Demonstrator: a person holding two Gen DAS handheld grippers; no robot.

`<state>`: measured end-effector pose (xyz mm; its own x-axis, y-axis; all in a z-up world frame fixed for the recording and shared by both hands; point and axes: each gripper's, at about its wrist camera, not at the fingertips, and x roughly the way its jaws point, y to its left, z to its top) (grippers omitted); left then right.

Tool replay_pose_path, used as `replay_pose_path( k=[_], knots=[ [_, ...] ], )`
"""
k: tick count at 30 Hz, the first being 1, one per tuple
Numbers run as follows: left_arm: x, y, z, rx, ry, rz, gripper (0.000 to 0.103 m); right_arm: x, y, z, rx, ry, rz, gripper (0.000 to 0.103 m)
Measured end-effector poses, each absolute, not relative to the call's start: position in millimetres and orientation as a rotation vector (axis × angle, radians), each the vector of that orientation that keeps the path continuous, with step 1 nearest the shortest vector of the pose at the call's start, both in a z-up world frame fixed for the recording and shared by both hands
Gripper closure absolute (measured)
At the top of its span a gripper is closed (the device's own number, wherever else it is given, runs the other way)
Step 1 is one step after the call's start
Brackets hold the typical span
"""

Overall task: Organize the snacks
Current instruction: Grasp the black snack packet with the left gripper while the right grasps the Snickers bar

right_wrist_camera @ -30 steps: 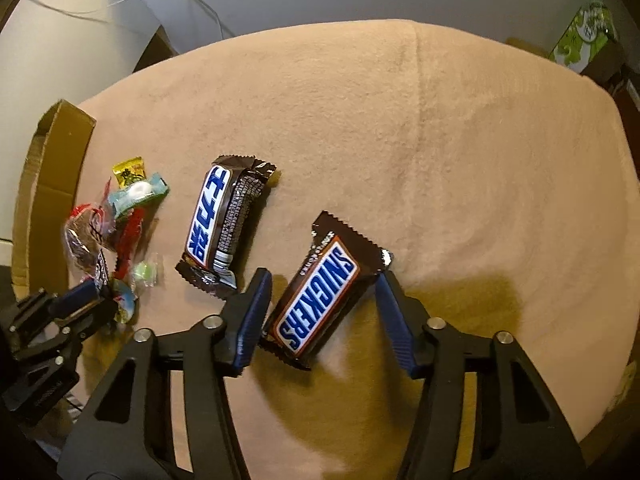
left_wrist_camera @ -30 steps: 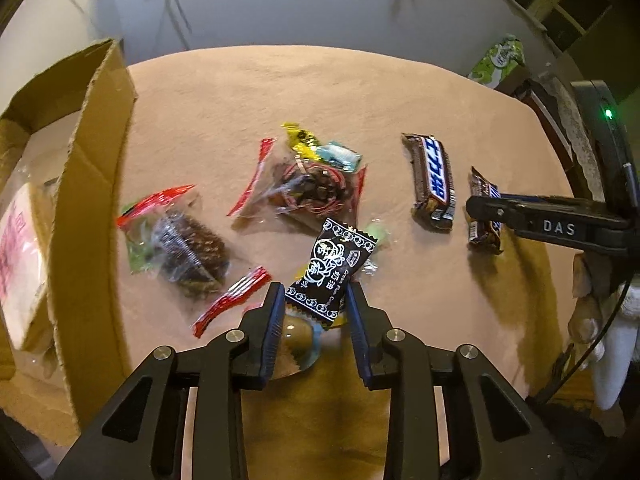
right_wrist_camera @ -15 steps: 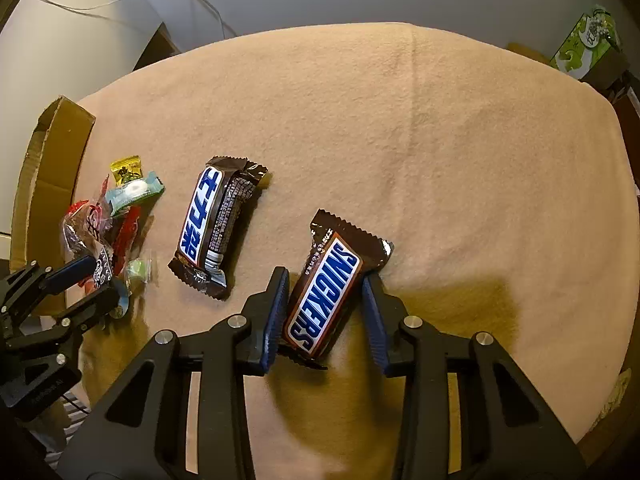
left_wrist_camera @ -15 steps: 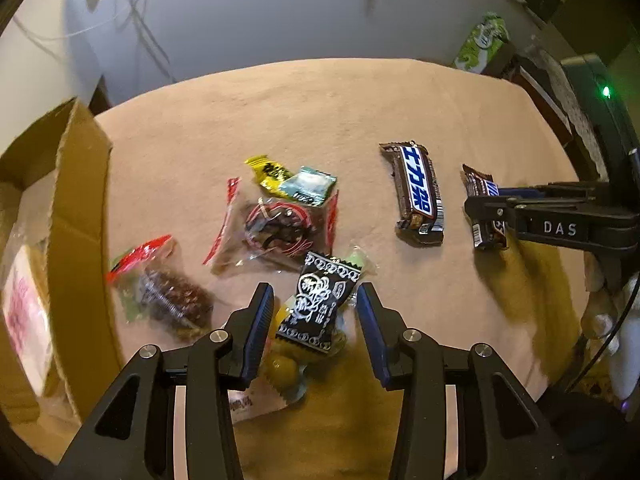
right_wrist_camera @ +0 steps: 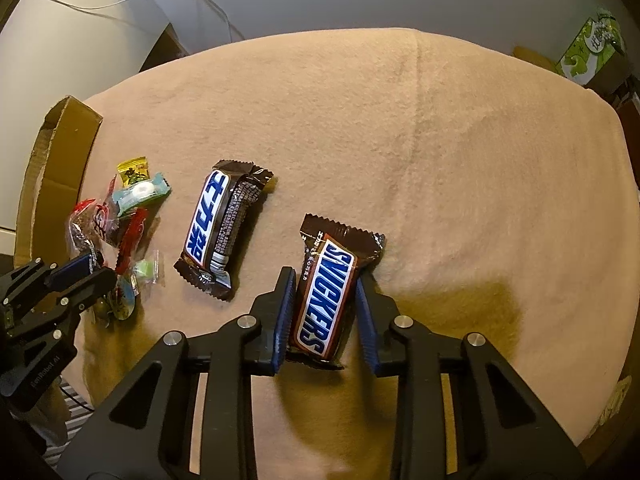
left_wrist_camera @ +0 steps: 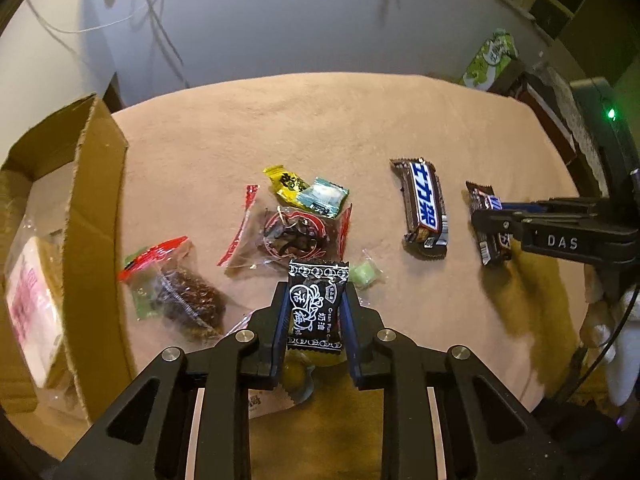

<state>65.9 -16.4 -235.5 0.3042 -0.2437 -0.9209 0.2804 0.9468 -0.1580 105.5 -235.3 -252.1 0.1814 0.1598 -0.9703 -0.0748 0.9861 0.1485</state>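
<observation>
My left gripper (left_wrist_camera: 315,296) points down over the tan cloth, its jaws closing, and the blue pads press both sides of a black candy packet (left_wrist_camera: 314,312) with white print. My right gripper (right_wrist_camera: 325,280) also points down with jaws closing, and its pads press the sides of a brown Snickers bar (right_wrist_camera: 324,300). The left wrist view shows the right gripper (left_wrist_camera: 486,220) at the far right, on the bar's end. A second brown and blue chocolate bar (right_wrist_camera: 218,232) lies flat to the left of the Snickers bar.
An open cardboard box (left_wrist_camera: 92,208) stands at the left table edge with a pink and white pack inside. Loose on the cloth (left_wrist_camera: 280,120) lie a yellow candy (left_wrist_camera: 286,182), a teal candy (left_wrist_camera: 324,196), a small green candy (left_wrist_camera: 364,274) and two clear red-edged packets (left_wrist_camera: 184,296). A green carton (left_wrist_camera: 490,62) stands beyond the far right.
The left jaws opened a little, then shut on the black packet, which now stands upright between the pads. The right jaws narrowed from wide apart onto the Snickers bar.
</observation>
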Motion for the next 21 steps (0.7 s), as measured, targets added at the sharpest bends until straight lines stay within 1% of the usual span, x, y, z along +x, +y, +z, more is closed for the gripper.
replay_pose_path(
  k=[12, 21],
  knots=[
    [56, 21, -211, -0.064, 1.156, -0.272, 0.08, 103, -225, -218, 0.068, 1.326, 0.211, 0.072],
    [48, 59, -197, -0.118, 1.118, -0.175, 0.08, 110, -183, -185, 0.033, 1.272, 0.324, 0.072]
  ],
)
